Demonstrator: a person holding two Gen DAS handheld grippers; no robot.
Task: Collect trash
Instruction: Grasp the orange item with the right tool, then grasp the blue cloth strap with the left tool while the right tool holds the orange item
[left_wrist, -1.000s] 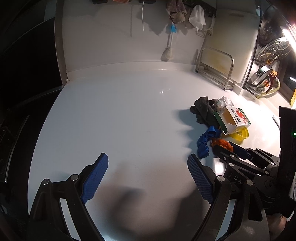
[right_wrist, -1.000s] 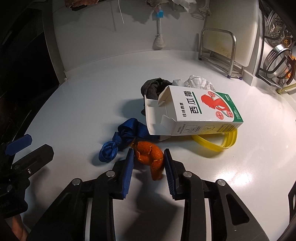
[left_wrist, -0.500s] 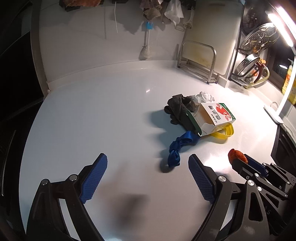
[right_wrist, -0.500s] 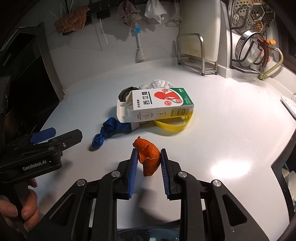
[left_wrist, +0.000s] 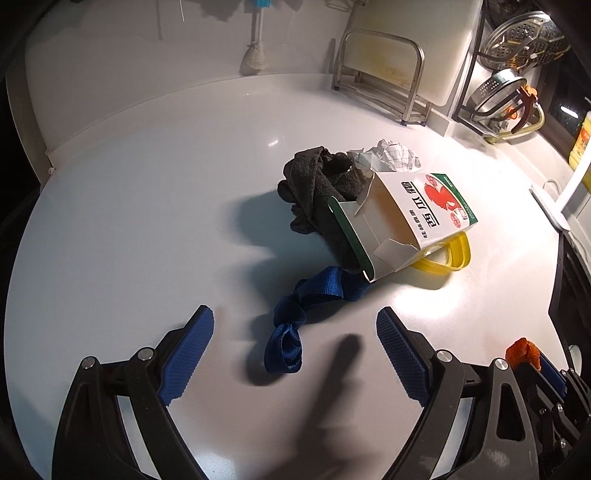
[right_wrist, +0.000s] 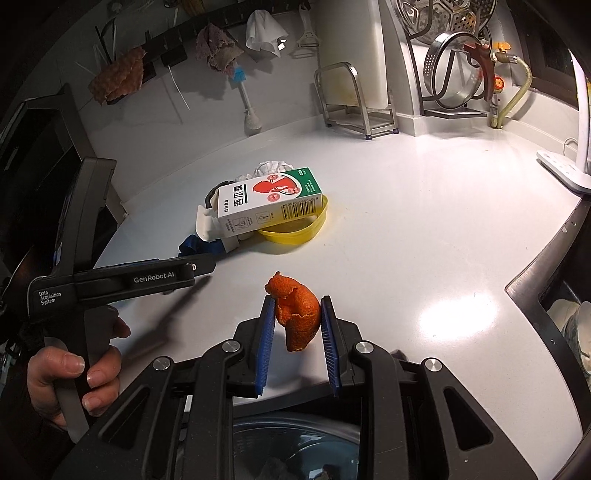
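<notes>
My right gripper is shut on an orange peel and holds it above the counter's front edge; the peel also shows in the left wrist view. My left gripper is open and empty, with a blue strap lying between its fingers on the counter. Behind the strap lie an open white and green carton, a dark cloth, crumpled paper and a yellow ring. The carton and yellow ring also show in the right wrist view.
A bin opening lies below the counter edge under my right gripper. A metal rack with a white board, strainers and a hose stand at the back right. A power strip lies at the far right. Cloths hang on the wall.
My right gripper has lifted the orange peel off the counter and drawn back over the front edge. My left gripper has moved right, toward the blue strap and the trash pile.
</notes>
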